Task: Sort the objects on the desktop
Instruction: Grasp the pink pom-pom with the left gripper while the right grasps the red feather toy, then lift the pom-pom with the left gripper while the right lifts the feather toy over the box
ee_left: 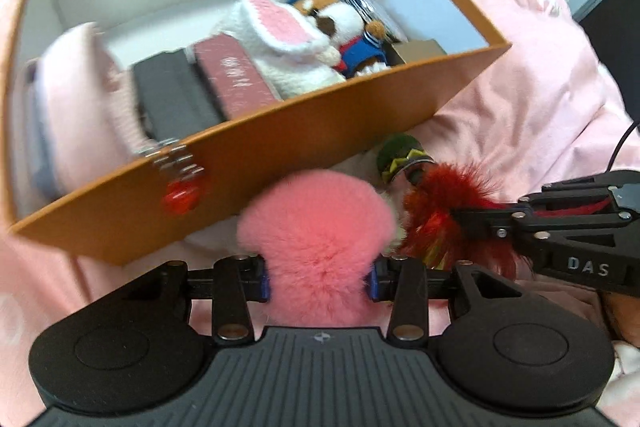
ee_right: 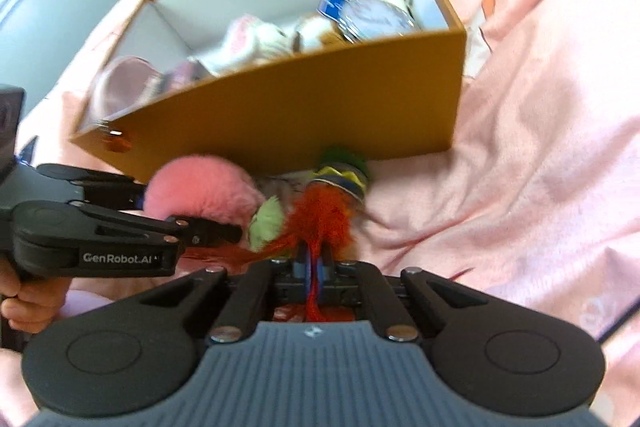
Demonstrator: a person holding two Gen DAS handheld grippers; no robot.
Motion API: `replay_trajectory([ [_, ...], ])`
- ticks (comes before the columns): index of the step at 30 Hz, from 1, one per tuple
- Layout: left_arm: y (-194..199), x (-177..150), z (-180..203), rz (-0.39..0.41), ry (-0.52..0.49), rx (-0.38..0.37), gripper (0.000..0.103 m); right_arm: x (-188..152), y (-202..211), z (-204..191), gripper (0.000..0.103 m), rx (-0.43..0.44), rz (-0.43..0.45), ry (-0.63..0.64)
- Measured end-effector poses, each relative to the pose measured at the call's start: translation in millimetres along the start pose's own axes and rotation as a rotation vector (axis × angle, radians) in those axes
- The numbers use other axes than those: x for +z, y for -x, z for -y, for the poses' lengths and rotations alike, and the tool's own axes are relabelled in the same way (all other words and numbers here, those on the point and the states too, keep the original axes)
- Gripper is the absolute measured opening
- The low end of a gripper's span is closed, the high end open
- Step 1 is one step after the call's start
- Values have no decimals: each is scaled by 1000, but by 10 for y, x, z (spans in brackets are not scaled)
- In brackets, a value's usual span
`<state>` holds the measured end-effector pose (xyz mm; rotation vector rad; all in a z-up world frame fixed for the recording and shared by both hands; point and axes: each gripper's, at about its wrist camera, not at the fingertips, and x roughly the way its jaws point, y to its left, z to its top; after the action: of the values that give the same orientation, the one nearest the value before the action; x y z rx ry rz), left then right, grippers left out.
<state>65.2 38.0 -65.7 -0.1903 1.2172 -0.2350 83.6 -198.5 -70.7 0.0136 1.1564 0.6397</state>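
Gripping two toys at once, I have my left gripper (ee_left: 318, 277) half open around a pink pompom (ee_left: 316, 227) and my right gripper (ee_right: 314, 267) pinched tight on a red feather toy's (ee_right: 324, 215) strands. Both hang just before the orange box (ee_left: 280, 155). Next, I judge, each must clear its near wall and drop among the plush toys (ee_left: 288, 39).

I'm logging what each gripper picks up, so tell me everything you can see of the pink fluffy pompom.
The pink pompom is a rounded ball of soft, long-piled fur, salmon pink all over, with no hardware visible. It sits between the fingers of the left gripper, whose blue pads press its lower part so that it narrows there. It lies just outside the orange box, close against its front wall, above pink fabric. The red feathered toy adjoins its right side.
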Motion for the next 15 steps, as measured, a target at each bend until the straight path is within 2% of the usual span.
replay_trajectory([
  [5, 297, -13, -65, 39, 34, -37, 47, 38, 317, 37, 2, 8, 46, 9],
  [10, 405, -79, -42, 77, 36, -20, 47, 104, 572, 13, 2, 46, 70, 10],
  [15, 662, -171, -13, 171, 22, -33, 47, 120, 767, -109, 1, 44, 116, 45],
])
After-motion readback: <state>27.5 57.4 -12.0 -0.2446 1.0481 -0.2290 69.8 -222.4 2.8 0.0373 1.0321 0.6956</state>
